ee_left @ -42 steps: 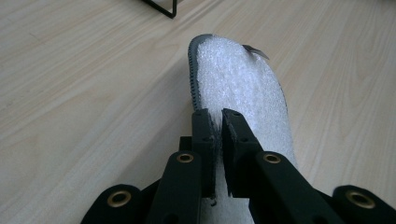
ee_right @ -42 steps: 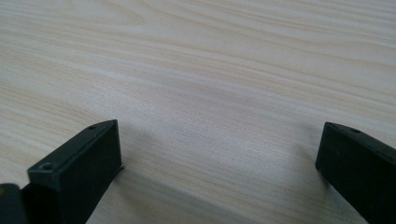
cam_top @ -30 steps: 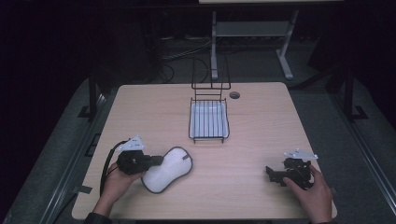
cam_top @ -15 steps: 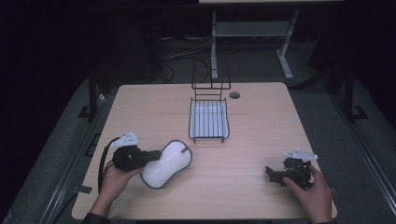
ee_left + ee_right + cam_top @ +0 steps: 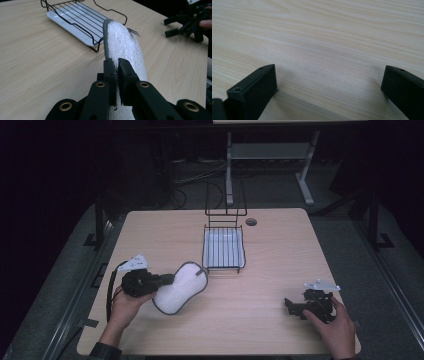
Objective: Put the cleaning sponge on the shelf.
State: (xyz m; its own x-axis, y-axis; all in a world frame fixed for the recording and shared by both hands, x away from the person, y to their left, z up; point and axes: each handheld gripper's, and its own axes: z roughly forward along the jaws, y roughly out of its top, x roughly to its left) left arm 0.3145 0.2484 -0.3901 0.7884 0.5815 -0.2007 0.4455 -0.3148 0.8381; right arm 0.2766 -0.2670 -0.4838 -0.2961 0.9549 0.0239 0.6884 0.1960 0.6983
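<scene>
1. the left gripper [image 5: 167, 280] sits in the lower left of the high view. its jaws are pressed tight on the edge of a white fluffy pad [image 5: 180, 287] with a grey rim. in the left gripper view the pad [image 5: 125, 47] stands up on its edge between the two black jaws and leans toward the top of the frame.
2. the right gripper [image 5: 292, 306] rests at the lower right of the high view. its jaws are spread wide with nothing between them, just bare wood.
3. the pad is at the lower left of the table, just below and left of the wire rack [image 5: 223, 247] in the middle, but not touching it.
4. to do this step well, i think the left hand should keep a firm pinch so the floppy pad does not slip, and lift it high enough to clear the rack's black wires. go slow, so the grey rim does not catch on a wire.
5. the table [image 5: 280, 250] is light wood. a small round hole [image 5: 251, 222] is near its top edge.
6. the room around it is dark. a white metal frame [image 5: 272, 152] and some cables [image 5: 197, 177] are on the floor behind.
</scene>
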